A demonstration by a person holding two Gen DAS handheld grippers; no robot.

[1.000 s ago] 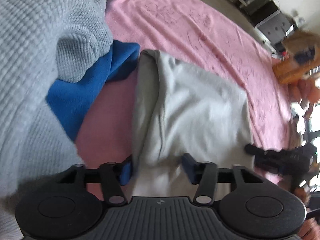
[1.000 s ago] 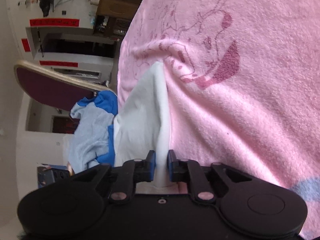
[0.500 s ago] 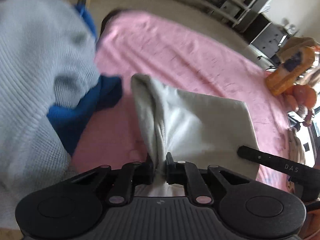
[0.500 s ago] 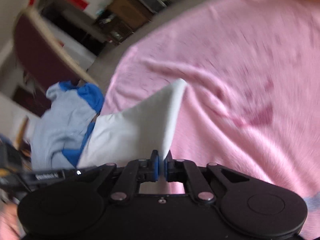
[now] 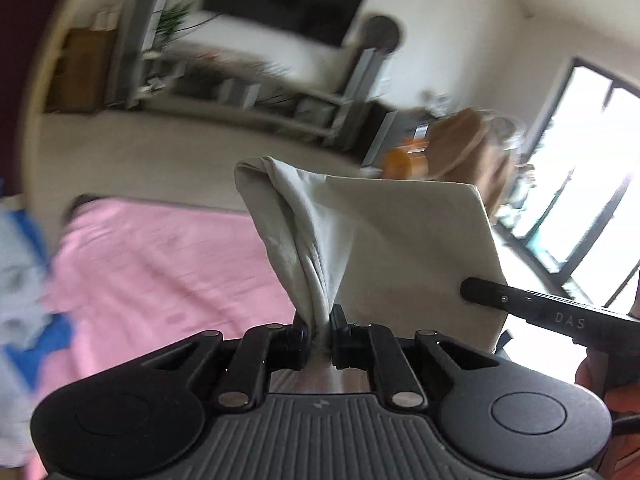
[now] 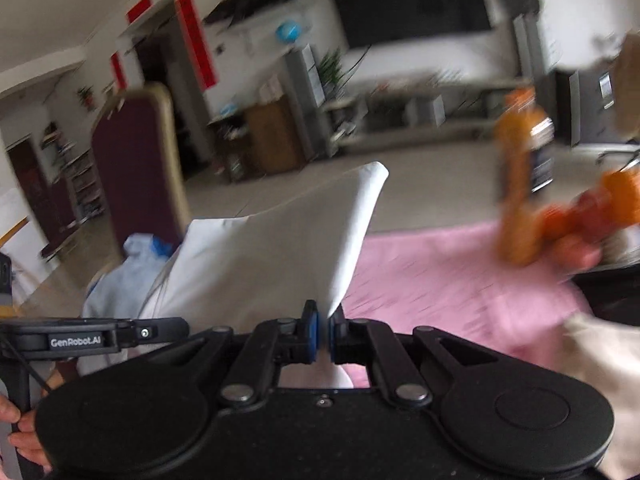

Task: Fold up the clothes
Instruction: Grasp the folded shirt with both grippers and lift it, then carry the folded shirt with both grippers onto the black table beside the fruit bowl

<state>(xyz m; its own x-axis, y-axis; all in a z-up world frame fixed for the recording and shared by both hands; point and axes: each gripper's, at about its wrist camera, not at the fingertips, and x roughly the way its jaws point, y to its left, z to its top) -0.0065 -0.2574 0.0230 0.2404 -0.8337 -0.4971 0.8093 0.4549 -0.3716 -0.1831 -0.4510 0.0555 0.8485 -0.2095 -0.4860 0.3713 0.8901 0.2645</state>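
Left gripper (image 5: pixel 319 326) clenched on a bunched edge of the cloth (image 5: pixel 404 240), pale grey-white, gathered into tight folds right between the pads. Right gripper (image 6: pixel 323 330) likewise clamped on another edge of the cloth (image 6: pixel 280 256), a thin pinch of fabric between its blue pads (image 6: pixel 313 330). Cloth lifted clear above the pink blanket (image 5: pixel 168 264), stretched between the two grips: in the left view, fanning up and to the right from the pinch into a flat panel with one sharp far corner; in the right view, spreading up and to the left, peaked at the far end. Right gripper's arm visible at the right edge of the left view, just beside the cloth's right border; left gripper's arm at the left edge of the right view, with fingers (image 6: pixel 24 440) wrapped round its handle. Heap of light blue and dark blue clothes (image 6: pixel 124 276) on the left of the blanket, partly behind the cloth. Orange bottle (image 6: pixel 520 184) at the far right of the blanket, blurred. Dark-backed chair (image 6: pixel 136 168) behind the heap. Background room smeared by blur.
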